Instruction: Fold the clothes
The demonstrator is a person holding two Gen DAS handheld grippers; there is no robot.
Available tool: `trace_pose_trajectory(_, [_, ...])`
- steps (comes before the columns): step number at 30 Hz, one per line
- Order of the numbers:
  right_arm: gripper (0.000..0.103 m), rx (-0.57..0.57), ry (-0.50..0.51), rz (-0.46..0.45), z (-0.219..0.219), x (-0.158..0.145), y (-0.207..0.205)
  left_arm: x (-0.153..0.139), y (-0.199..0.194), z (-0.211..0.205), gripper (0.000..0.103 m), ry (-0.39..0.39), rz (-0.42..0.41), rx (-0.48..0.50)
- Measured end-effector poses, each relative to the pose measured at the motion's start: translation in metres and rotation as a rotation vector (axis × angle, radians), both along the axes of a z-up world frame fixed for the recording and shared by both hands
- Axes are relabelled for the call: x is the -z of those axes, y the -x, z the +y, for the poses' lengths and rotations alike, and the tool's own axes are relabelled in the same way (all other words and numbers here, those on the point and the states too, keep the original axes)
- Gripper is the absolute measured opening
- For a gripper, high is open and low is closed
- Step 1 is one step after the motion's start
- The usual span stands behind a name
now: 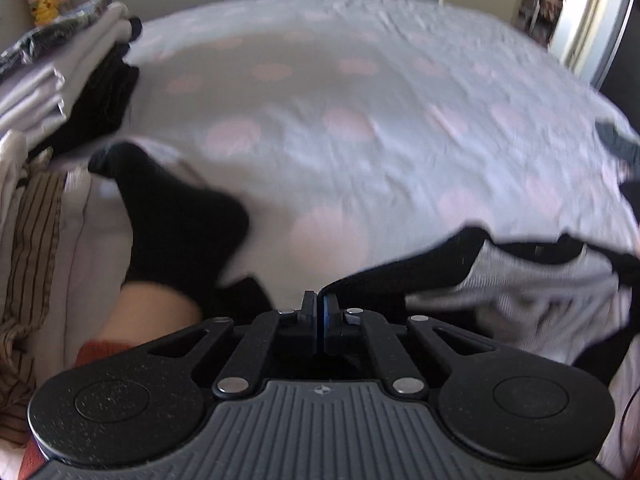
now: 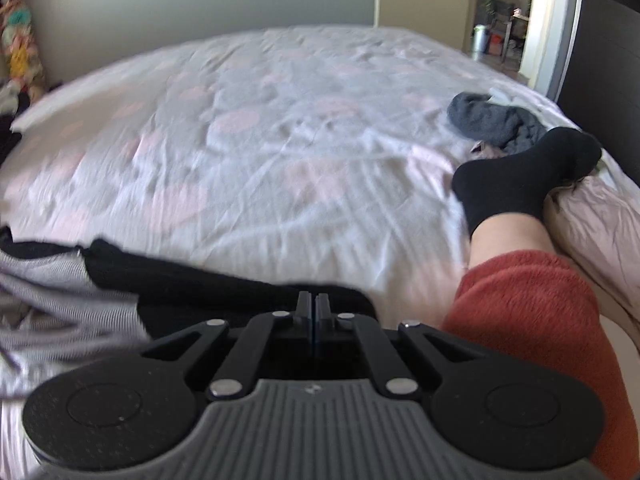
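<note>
Both grippers, left gripper [image 1: 320, 308] and right gripper [image 2: 313, 307], look pinched closed on the black garment [image 2: 200, 280]; probably spreading it flat on the bed [image 2: 280, 140] next.

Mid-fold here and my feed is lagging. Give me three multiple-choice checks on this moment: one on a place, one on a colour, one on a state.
1. Where is the stack of folded clothes in the left wrist view?
A. far left of the bed
B. by the doorway
C. centre of the bed

2. What colour are the spots on the bedsheet?
A. green
B. pink
C. navy

3. How do the left tongs stand?
A. wide open
B. shut on the black and striped garment
C. out of view

Answers: 1 A, the pile sits at the left edge of that view. 2 B, pale pink rounds cover the grey sheet. 3 B, the fingers are together at the black hem.
</note>
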State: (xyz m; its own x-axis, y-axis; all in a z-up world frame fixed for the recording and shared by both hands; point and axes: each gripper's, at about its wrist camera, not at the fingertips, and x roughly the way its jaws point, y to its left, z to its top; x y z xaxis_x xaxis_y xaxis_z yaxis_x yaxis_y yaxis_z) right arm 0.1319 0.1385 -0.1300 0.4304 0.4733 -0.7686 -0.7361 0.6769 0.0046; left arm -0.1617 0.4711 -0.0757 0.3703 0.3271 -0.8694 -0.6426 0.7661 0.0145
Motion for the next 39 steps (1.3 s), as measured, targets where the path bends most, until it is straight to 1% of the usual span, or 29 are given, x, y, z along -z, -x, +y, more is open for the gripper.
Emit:
trace_pose_trajectory(3, [0.002,-0.052,0.062,0.030,0.002,0.005,0.008,0.016,0.009,-0.008,0.003,0.009,0.052,0.035])
trace_pose_trajectory(5, [0.002,-0.079,0.095,0.037,0.004,0.007,0.011,0.022,0.011,-0.009,0.003,0.026,0.042,0.045])
trace_pose_trajectory(6, [0.002,-0.086,0.102,0.036,0.005,0.007,0.012,0.023,0.011,-0.009,0.006,0.028,0.031,0.053])
trace_pose_trajectory(7, [0.004,-0.093,0.104,0.038,0.004,0.005,0.013,0.022,0.011,-0.010,0.008,0.021,0.023,0.059])
trace_pose_trajectory(8, [0.005,-0.100,0.107,0.041,0.004,0.003,0.014,0.021,0.010,-0.010,0.009,0.010,0.015,0.065])
trace_pose_trajectory(9, [0.006,-0.107,0.109,0.043,0.003,0.002,0.015,0.020,0.010,-0.011,0.013,0.000,0.008,0.072])
trace_pose_trajectory(10, [0.006,-0.123,0.109,0.043,0.002,-0.003,0.017,0.018,0.009,-0.011,0.020,-0.006,0.006,0.082])
trace_pose_trajectory(11, [0.006,-0.139,0.108,0.042,0.000,-0.007,0.019,0.016,0.009,-0.010,0.024,-0.010,0.005,0.095])
trace_pose_trajectory(12, [0.012,-0.160,0.108,0.040,-0.001,-0.012,0.020,0.013,0.009,-0.010,0.029,-0.012,-0.001,0.111])
trace_pose_trajectory(13, [0.022,-0.181,0.108,0.037,-0.002,-0.017,0.022,0.009,0.009,-0.009,0.035,-0.013,-0.008,0.128])
trace_pose_trajectory(14, [0.026,-0.198,0.105,0.030,-0.003,-0.023,0.023,0.005,0.009,-0.007,0.039,-0.014,-0.019,0.145])
trace_pose_trajectory(15, [0.031,-0.218,0.098,0.021,-0.004,-0.029,0.025,0.001,0.009,-0.006,0.049,-0.014,-0.032,0.159])
trace_pose_trajectory(16, [0.032,-0.244,0.088,0.013,-0.004,-0.035,0.025,-0.003,0.009,-0.004,0.060,-0.016,-0.049,0.171])
trace_pose_trajectory(18, [0.033,-0.277,0.054,0.002,-0.001,-0.046,0.023,-0.009,0.005,0.000,0.062,-0.022,-0.075,0.187])
trace_pose_trajectory(19, [0.037,-0.293,0.037,-0.004,0.000,-0.052,0.022,-0.010,0.001,0.003,0.062,-0.022,-0.081,0.188])
trace_pose_trajectory(20, [0.038,-0.299,0.017,0.006,0.004,-0.055,0.018,-0.010,-0.005,0.006,0.063,-0.012,-0.083,0.189])
trace_pose_trajectory(21, [0.038,-0.303,-0.003,0.018,0.008,-0.057,0.014,-0.009,-0.010,0.010,0.064,0.001,-0.086,0.190])
trace_pose_trajectory(24, [0.038,-0.330,-0.044,0.064,0.025,-0.056,0.000,0.007,-0.027,0.024,0.065,0.086,-0.064,0.196])
trace_pose_trajectory(26, [0.038,-0.355,-0.025,0.100,0.038,-0.046,-0.008,0.021,-0.033,0.031,0.065,0.136,-0.042,0.190])
trace_pose_trajectory(28, [0.038,-0.375,0.003,0.129,0.046,-0.033,-0.013,0.033,-0.036,0.036,0.060,0.163,-0.022,0.181])
trace_pose_trajectory(30, [0.038,-0.395,0.032,0.157,0.054,-0.020,-0.018,0.042,-0.036,0.040,0.057,0.189,-0.014,0.172])
trace_pose_trajectory(32, [0.038,-0.395,0.054,0.198,0.054,-0.006,-0.023,0.048,-0.034,0.043,0.047,0.217,-0.026,0.161])
trace_pose_trajectory(33, [0.037,-0.394,0.054,0.215,0.053,-0.002,-0.022,0.049,-0.032,0.044,0.036,0.228,-0.035,0.155])
trace_pose_trajectory(34, [0.033,-0.392,0.052,0.232,0.051,0.001,-0.021,0.049,-0.032,0.043,0.029,0.231,-0.043,0.151])
trace_pose_trajectory(35, [0.028,-0.391,0.050,0.249,0.049,0.004,-0.021,0.048,-0.031,0.041,0.025,0.221,-0.046,0.151])
trace_pose_trajectory(36, [0.010,-0.398,0.049,0.240,0.046,0.003,-0.017,0.044,-0.030,0.040,0.016,0.202,-0.052,0.151])
trace_pose_trajectory(37, [0.009,-0.405,0.048,0.227,0.044,0.001,-0.013,0.040,-0.029,0.038,0.008,0.183,-0.057,0.151])
trace_pose_trajectory(39, [0.009,-0.408,0.039,0.173,0.038,-0.010,-0.005,0.030,-0.027,0.034,0.003,0.143,-0.069,0.150])
